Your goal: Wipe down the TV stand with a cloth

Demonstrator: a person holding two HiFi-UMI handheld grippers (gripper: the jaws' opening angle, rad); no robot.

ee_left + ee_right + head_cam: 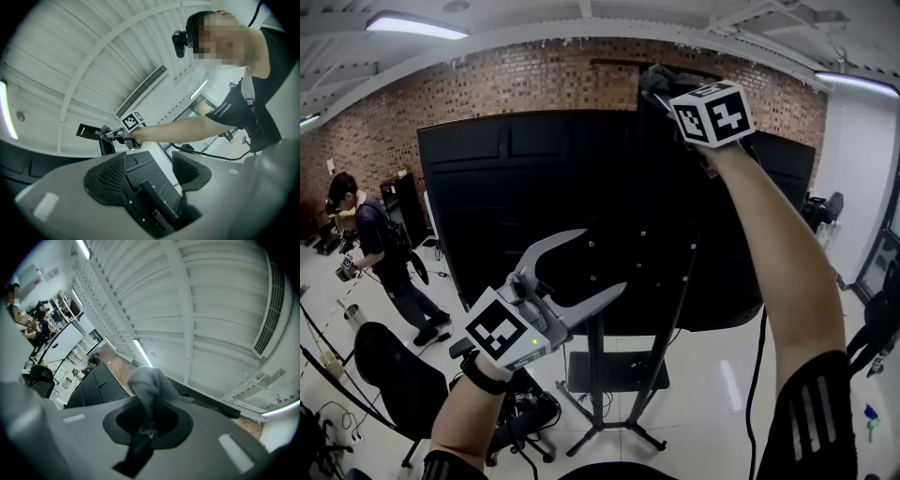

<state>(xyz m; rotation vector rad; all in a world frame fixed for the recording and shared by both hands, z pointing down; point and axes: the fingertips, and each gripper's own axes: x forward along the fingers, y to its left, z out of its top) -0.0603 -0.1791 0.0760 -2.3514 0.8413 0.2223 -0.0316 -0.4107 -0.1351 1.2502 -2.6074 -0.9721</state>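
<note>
right gripper (656,86) clenched on grey cloth (146,387), one o'clock, high on the tv stand (598,375); left gripper (602,262) released, empty, seven o'clock; lower frame seemingly left to wipe

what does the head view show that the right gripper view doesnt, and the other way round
Only the head view: the left hand-held gripper, open and empty, and the stand under the TV.
Only the right gripper view: the right hand-held gripper with its jaws shut on the grey cloth, and a ceiling vent.
Both: the TV's black back and the brick wall.
</note>
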